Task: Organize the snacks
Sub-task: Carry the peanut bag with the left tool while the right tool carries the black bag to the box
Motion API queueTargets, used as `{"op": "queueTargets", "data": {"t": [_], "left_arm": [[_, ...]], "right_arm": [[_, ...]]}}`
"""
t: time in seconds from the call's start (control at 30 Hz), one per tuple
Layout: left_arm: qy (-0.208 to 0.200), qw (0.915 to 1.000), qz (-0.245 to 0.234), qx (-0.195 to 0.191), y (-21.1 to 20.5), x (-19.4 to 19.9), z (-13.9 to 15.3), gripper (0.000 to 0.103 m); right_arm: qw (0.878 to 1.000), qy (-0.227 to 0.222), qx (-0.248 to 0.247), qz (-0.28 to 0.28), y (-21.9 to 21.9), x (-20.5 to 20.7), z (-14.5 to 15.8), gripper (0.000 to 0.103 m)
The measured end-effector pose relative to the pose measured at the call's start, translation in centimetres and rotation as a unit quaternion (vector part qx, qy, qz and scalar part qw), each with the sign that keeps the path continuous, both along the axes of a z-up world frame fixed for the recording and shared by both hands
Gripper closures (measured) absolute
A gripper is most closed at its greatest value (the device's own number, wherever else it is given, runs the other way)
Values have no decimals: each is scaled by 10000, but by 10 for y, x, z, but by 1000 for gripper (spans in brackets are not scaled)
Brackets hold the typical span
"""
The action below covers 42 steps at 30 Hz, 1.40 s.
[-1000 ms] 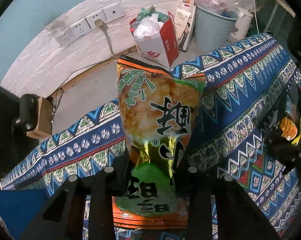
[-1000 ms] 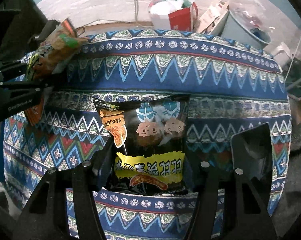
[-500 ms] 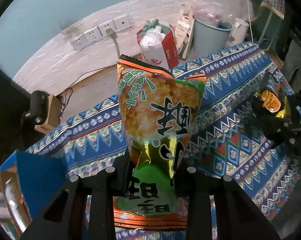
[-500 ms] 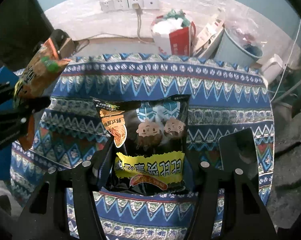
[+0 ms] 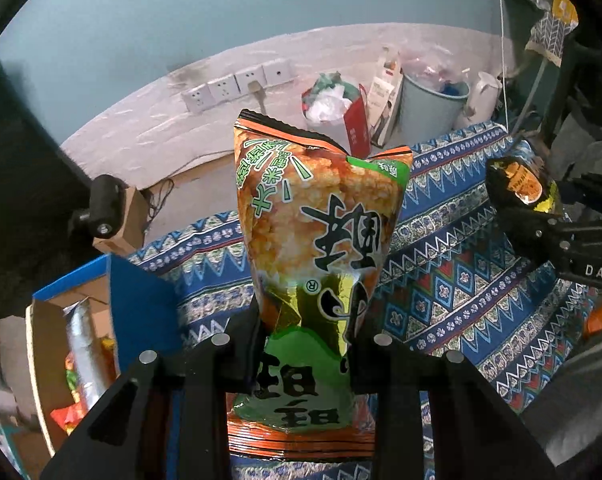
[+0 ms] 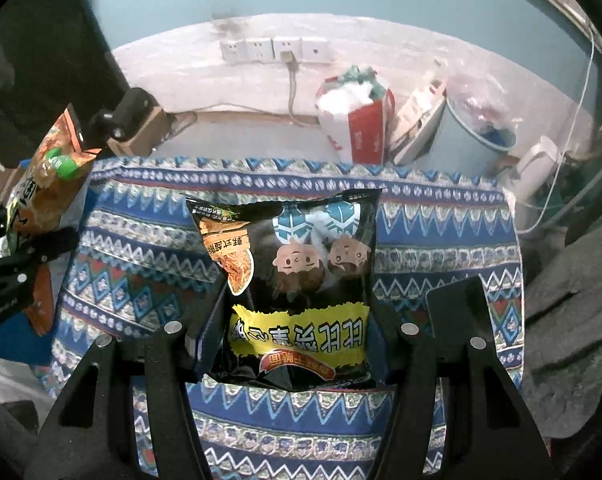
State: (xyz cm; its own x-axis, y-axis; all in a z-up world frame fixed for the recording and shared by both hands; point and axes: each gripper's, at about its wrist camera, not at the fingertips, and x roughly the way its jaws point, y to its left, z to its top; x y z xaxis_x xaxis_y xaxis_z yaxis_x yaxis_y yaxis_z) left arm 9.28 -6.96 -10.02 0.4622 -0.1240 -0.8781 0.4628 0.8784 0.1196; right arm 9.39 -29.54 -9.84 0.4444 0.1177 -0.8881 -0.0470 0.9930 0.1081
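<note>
Holding one bag each: left tongs (image 5: 307,344) pinched tight on orange-green snack bag (image 5: 317,240), right tongs (image 6: 297,332) clamped on black snack bag (image 6: 297,284), both above patterned surface (image 6: 421,216). Box w/ snacks (image 5: 73,344) part-filled; these two weren't in yet.

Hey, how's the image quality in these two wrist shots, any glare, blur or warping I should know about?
Left wrist view: glare streaks the foil middle of the green and orange snack bag, print still readable; strong fisheye bends the wall sockets into an arc. Right wrist view: dim, bluish light, soft sheen on the black snack bag; patterned cloth sharp, corners vignetted black.
</note>
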Motion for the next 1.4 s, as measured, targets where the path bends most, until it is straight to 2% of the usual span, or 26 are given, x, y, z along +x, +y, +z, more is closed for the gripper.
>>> {"op": "queueTargets", "data": {"t": [0.2, 0.63, 1.17, 1.4], "left_arm": [[-256, 9995, 172, -12, 21, -16, 19, 71], [-328, 9953, 840, -355, 89, -24, 51, 71], [-539, 9874, 1440, -386, 169, -23, 64, 71], [-433, 9790, 1937, -462, 221, -17, 55, 71]], "right_arm": [[9997, -202, 113, 124, 17, -2, 22, 43], [9954, -479, 374, 740, 85, 5, 49, 43], [9866, -615, 460, 1437, 179, 20, 65, 43], [9791, -597, 471, 1886, 230, 31, 68, 43]]}}
